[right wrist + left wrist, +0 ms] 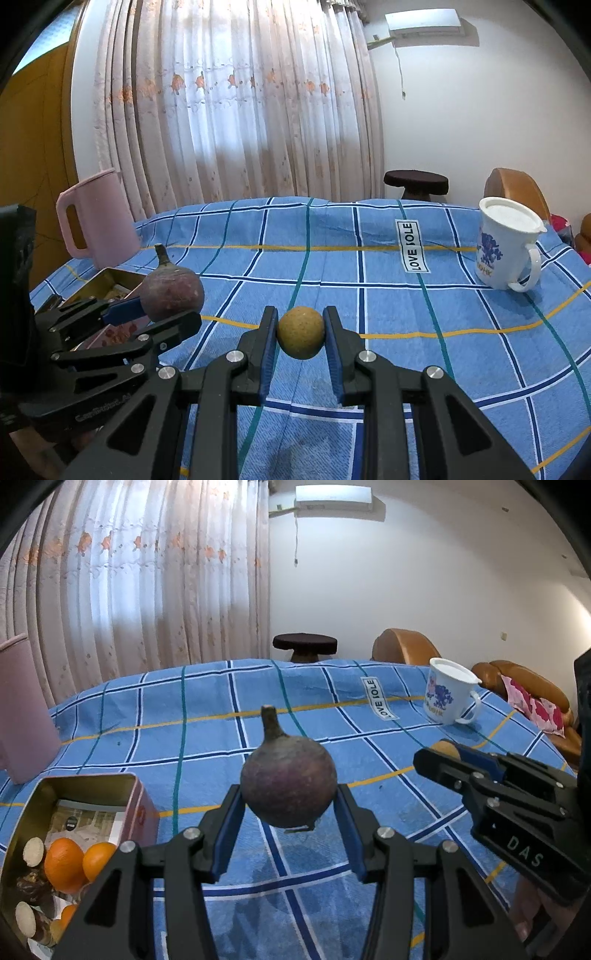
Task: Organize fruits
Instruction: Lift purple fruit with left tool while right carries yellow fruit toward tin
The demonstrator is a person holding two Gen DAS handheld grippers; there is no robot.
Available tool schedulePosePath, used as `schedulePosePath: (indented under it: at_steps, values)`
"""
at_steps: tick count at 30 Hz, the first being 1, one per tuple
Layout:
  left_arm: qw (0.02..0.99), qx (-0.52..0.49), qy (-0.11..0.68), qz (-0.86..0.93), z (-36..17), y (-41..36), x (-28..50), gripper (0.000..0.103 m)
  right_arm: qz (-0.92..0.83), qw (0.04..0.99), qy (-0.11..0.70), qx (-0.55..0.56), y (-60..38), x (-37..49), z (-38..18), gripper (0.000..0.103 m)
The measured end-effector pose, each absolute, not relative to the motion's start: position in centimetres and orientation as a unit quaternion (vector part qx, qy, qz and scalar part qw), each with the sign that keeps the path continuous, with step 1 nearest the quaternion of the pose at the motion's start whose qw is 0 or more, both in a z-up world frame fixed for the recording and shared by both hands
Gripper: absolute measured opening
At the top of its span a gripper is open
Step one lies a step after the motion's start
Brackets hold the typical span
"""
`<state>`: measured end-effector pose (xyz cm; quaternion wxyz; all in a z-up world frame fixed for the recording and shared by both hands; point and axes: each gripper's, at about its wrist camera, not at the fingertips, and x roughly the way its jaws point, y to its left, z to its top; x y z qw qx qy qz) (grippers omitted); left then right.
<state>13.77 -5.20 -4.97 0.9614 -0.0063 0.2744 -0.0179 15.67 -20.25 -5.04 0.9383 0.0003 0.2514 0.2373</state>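
Left gripper clamped purple fruit, right gripper pinched yellow ball-fruit; round skins risked slipping before tin at eight o'clock.

Tin box at lower left of the left wrist frame with oranges in it, on the checked cloth, jug behind the box, mug at right, stool behind the table, stemmed fruit centre frame between left gripper fingers, round fruit between right gripper fingers
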Motion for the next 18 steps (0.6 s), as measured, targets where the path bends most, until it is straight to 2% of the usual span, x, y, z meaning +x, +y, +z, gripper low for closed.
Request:
schedulePosePath:
  at_steps: [18]
  values:
    - [0.974, 0.013, 0.228, 0.002, -4.1, -5.5, 11.5, 0.051, 0.237, 0.951, 0.199, -0.019, -20.1, 13.6, -4.2, 0.027]
